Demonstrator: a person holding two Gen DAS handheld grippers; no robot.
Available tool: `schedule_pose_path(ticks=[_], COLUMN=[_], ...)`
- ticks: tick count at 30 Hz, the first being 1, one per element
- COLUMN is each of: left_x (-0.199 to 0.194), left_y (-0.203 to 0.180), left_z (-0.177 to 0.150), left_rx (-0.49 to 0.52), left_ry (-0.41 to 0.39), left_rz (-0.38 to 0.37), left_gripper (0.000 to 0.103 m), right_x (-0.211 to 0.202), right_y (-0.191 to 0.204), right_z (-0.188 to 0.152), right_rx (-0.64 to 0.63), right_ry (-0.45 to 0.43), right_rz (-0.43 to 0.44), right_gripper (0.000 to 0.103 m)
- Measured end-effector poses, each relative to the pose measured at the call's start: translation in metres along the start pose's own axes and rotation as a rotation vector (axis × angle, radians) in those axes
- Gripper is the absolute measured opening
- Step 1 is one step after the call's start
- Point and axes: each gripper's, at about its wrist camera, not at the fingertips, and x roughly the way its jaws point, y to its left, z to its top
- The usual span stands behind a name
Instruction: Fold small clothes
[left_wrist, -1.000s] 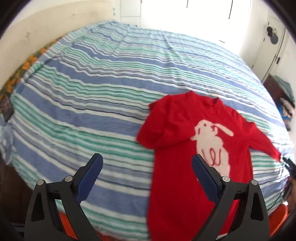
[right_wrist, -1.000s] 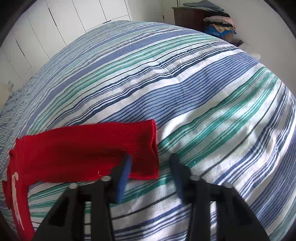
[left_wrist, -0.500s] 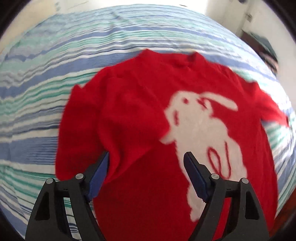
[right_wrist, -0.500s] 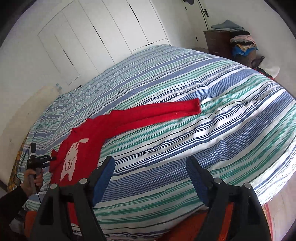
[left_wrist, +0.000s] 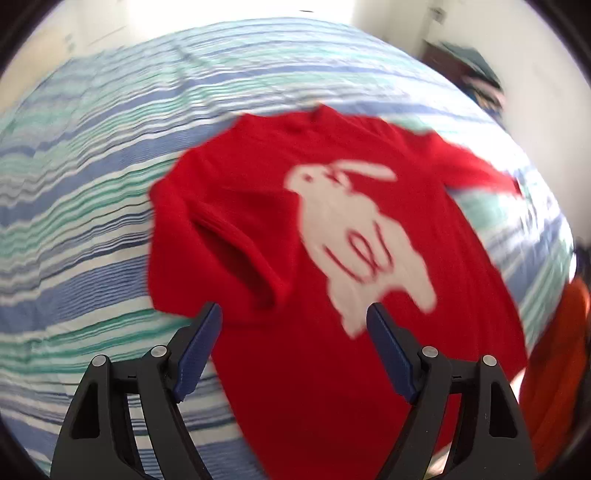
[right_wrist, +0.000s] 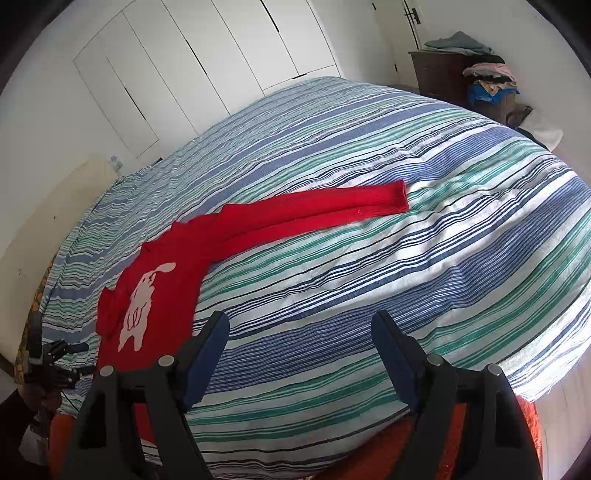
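Hovering wide open and empty, the left gripper (left_wrist: 293, 325) sits just short of the red sweater (left_wrist: 280, 229), which lies flat, rabbit side up, on the striped bedspread (left_wrist: 85, 184). Sweater's body runs from lower centre up to the collar at upper centre of the left view. One sleeve is already folded in over the chest, its cuff (left_wrist: 269, 288) just ahead of the left finger. Other sleeve (right_wrist: 314, 216) stretches straight toward the centre-right of the right view, well apart from the right gripper (right_wrist: 301, 332), also wide open and empty. Judgement: right gripper takes that cuff next; bare bedspread between, nothing blocking. Dresser (right_wrist: 443, 74) with piled clothes far upper right. Left view is motion-blurred.
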Motion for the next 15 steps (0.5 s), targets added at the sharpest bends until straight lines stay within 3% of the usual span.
schedule_pose_path(ticks=[1, 3, 5, 9, 11, 12, 13, 15], left_x=[0.007, 0.027, 0.059, 0.096, 0.101, 0.099, 0.094, 0.071], left_y=[0.014, 0.035, 0.046, 0.048, 0.047, 0.046, 0.047, 0.051], left_z=[0.013, 0.031, 0.044, 0.043, 0.044, 0.044, 0.045, 0.043], left_rx=[-0.076, -0.202, -0.287, -0.329, -0.341, -0.352, -0.361, -0.400], left_ry=[0.007, 0.044, 0.121, 0.204, 0.195, 0.166, 0.132, 0.038], left_rz=[-0.002, -0.008, -0.017, 0.078, 0.091, 0.100, 0.093, 0.067], left_gripper=[0.080, 0.062, 0.052, 0.051, 0.043, 0.013, 0.004, 0.004], right_x=[0.000, 0.000, -0.001, -0.001, -0.001, -0.001, 0.000, 0.001], right_y=[0.001, 0.003, 0.005, 0.006, 0.006, 0.006, 0.007, 0.008], right_z=[0.000, 0.000, -0.001, -0.001, -0.001, -0.001, -0.002, -0.001], right_rx=[0.000, -0.008, -0.017, -0.020, -0.019, -0.019, -0.020, -0.025], right_ry=[0.000, -0.004, -0.006, -0.006, -0.007, -0.007, -0.006, -0.002], right_rz=[-0.003, -0.007, -0.014, -0.018, -0.019, -0.020, -0.023, -0.027], right_gripper=[0.079, 0.079, 0.079, 0.079, 0.079, 0.079, 0.079, 0.079])
